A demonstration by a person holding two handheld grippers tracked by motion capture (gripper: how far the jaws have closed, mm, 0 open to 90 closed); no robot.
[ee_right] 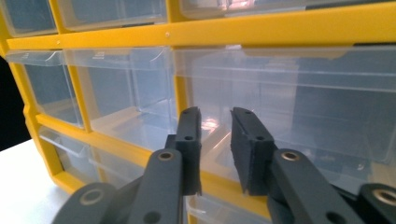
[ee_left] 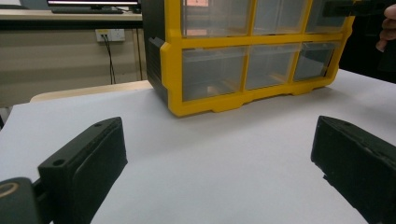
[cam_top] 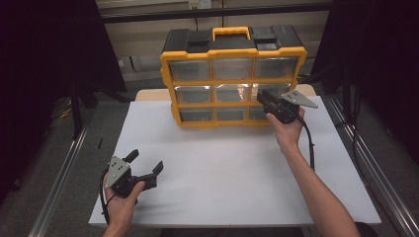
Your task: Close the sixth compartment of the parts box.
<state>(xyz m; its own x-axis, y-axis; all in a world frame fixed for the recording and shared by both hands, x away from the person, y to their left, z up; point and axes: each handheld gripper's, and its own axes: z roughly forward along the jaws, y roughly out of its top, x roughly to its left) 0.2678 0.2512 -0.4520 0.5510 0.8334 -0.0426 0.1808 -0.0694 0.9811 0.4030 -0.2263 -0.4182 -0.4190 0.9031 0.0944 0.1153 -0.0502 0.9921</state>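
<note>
Right gripper view: right tongs (ee_right: 215, 149), slightly parted and empty, face a clear drawer (ee_right: 299, 107) of the yellow organizer (cam_top: 232, 74), seemingly to grasp it; left tongs (cam_top: 146, 163) rest wide open, empty.

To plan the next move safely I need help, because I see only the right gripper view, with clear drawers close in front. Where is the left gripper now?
Observer: The left gripper sits low at the front left of the white table, well apart from the yellow organizer.
Operator: Are its fingers open or closed?
Observer: Wide open, with nothing between them; the left gripper view shows bare table there.
Operator: Which drawer does my gripper face, counted over the whole organizer?
Observer: The right gripper is at the right drawer of the middle row, of three rows with three drawers each.
</note>
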